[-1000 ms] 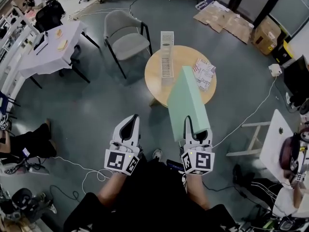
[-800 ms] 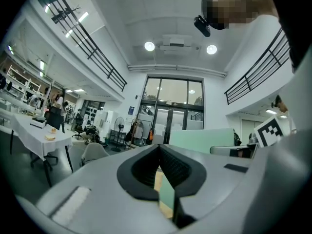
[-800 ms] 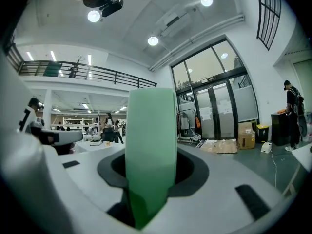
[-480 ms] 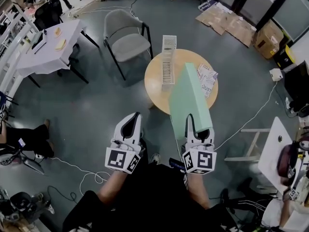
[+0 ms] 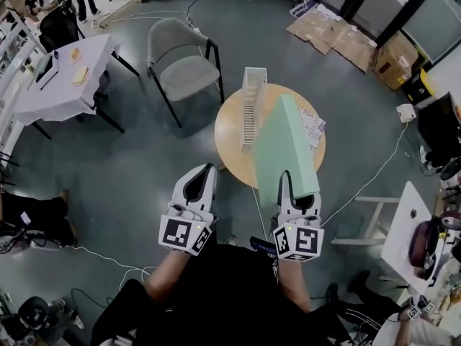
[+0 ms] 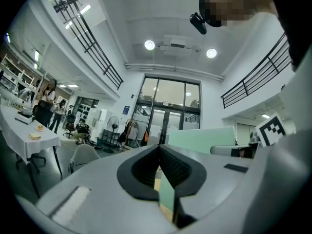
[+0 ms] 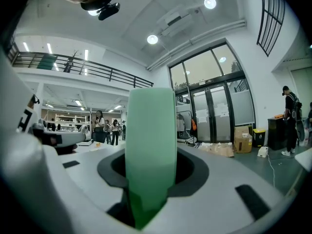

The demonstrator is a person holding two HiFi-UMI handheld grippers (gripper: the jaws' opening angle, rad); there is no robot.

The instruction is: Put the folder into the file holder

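Head view: holds the green folder on edge in the right tool, jaws partly apart and pressed on its near end. Points its long axis forward, over the round bench. Finds the white file holder standing on that bench just left of the folder's far end, lying roughly parallel. Carries the left tool shut and empty, well short of the bench. Probably calls for a small leftward shift, then lowering.

My folder is plain mint green. The file holder is white with slatted sides, the round table pale tan.
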